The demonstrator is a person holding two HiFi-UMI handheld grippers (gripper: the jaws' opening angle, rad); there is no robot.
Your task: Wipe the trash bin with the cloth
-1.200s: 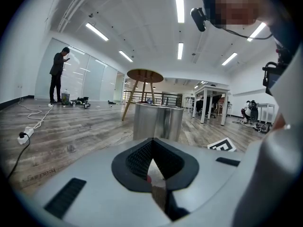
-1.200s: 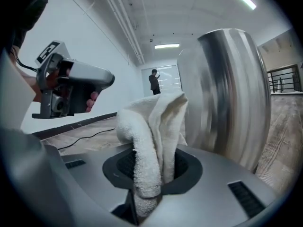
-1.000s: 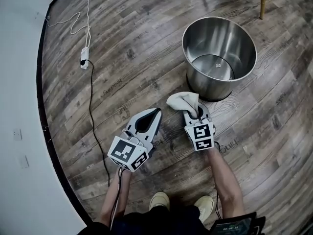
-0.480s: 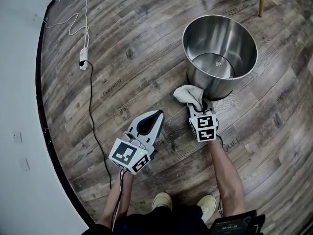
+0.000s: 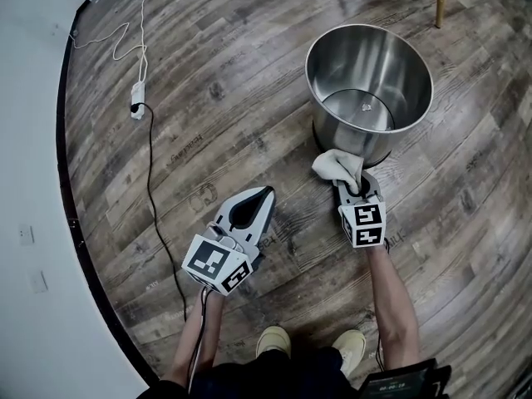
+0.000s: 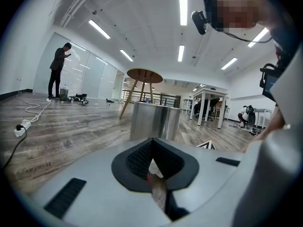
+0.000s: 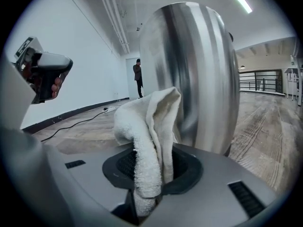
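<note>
One steel trash bin [image 5: 370,90] stands upright on the wooden floor [image 5: 233,73], open at the top, with nothing to see inside it. There are two grippers. The right gripper [image 5: 356,188] is clamped on the one white cloth [image 5: 336,165]. The cloth stands up from between the jaws in a bunched fold and lies right against the lower wall of the bin, on the side nearest the person. I cannot tell whether it really touches the metal. The left gripper [image 5: 256,202] hangs apart from the bin, to the left of the right one. Its jaws are together and nothing is between them. One black cable [image 5: 155,173] runs over the floor to one power strip [image 5: 135,100]. Two chair legs [image 5: 439,0] show behind the bin, and two shoes [image 5: 274,340] at the bottom edge.
</note>
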